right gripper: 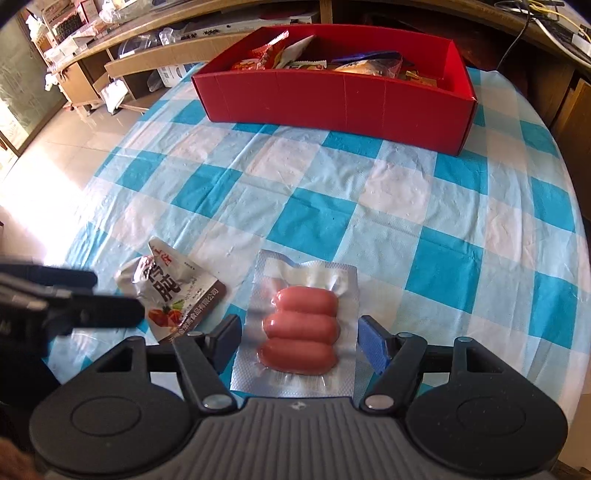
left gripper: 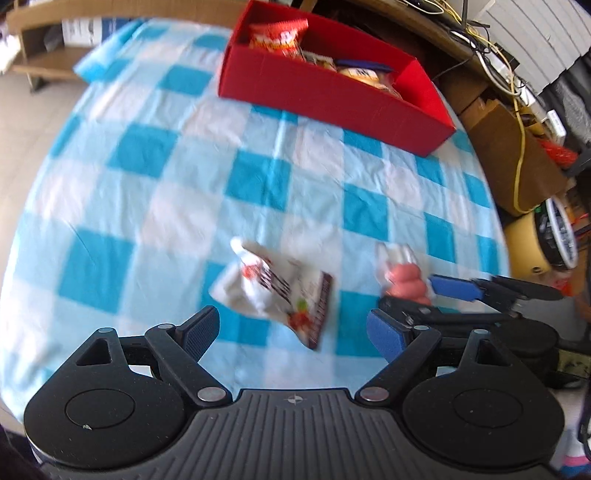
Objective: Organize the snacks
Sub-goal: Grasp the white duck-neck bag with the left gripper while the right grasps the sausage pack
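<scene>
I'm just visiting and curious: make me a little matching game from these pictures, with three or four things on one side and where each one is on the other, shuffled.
Things:
1. sausage pack
2. white snack pouch
3. orange snack bag
4. red box

Places:
A. inside the box
B. at the far side of the checked tablecloth
C. on the cloth, between the open fingers of the right gripper
D. on the cloth, ahead of the open left gripper

Pairs: 1-C, 2-D, 3-A, 4-B
</scene>
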`<state>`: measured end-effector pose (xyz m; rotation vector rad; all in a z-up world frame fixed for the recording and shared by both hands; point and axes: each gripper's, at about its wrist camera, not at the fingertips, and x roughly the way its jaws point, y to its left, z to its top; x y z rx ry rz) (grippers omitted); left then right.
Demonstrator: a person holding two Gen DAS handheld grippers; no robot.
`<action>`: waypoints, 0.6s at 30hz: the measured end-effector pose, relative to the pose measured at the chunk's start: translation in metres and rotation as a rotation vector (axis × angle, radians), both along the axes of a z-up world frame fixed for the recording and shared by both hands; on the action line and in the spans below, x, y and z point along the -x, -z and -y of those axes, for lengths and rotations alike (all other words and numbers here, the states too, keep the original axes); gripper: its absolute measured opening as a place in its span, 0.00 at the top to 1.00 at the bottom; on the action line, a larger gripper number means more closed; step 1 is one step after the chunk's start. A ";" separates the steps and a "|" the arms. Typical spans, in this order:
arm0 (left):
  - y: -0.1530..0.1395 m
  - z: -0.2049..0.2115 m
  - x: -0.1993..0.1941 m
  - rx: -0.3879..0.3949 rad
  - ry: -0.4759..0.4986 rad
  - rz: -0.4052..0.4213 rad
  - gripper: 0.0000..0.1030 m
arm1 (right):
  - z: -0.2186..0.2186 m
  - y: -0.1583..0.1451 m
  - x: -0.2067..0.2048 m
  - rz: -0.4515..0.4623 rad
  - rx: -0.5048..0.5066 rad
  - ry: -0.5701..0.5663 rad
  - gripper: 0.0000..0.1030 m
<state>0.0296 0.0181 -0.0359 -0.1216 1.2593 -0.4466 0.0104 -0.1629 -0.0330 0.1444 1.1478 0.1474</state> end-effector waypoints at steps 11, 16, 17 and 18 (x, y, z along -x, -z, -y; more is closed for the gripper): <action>0.029 0.024 -0.042 0.019 -0.082 -0.093 0.10 | 0.017 0.000 0.000 0.000 -0.025 0.053 0.18; 0.027 0.038 -0.056 -0.063 -0.058 -0.022 0.11 | 0.022 0.001 -0.003 -0.004 -0.027 0.069 0.18; 0.027 0.040 -0.053 -0.092 -0.041 -0.006 0.11 | 0.023 0.001 -0.004 -0.004 -0.027 0.071 0.18; 0.027 0.043 -0.049 -0.127 -0.021 0.012 0.11 | 0.024 0.002 -0.005 -0.005 -0.026 0.072 0.18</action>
